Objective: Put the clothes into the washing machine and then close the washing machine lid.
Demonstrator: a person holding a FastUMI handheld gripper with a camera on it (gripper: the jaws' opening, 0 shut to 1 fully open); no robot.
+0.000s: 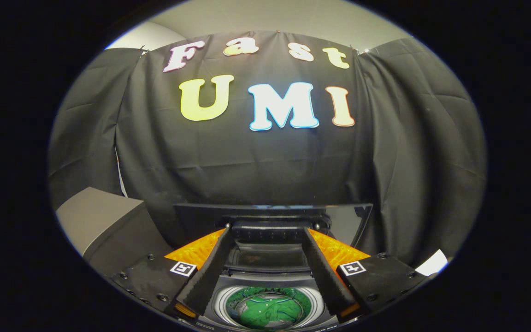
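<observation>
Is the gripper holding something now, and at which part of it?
Nothing is held. The gripper is open, with the raised washing machine lid just ahead; the green clothes lie below in the drum.

- Your gripper [265, 230] fingers, spread apart and holding nothing, hide both sides of the washing machine [265, 281].
- The green clothes [268, 310] in the drum are cut off at the near edge.
- The raised lid [272, 216] blurs into the dark cloth behind.

The gripper [268, 228] is hanging with its two fingers [208, 274] spread wide apart, gripping nothing, the gap between them clear; both are angling forward and inward toward their tips.
</observation>
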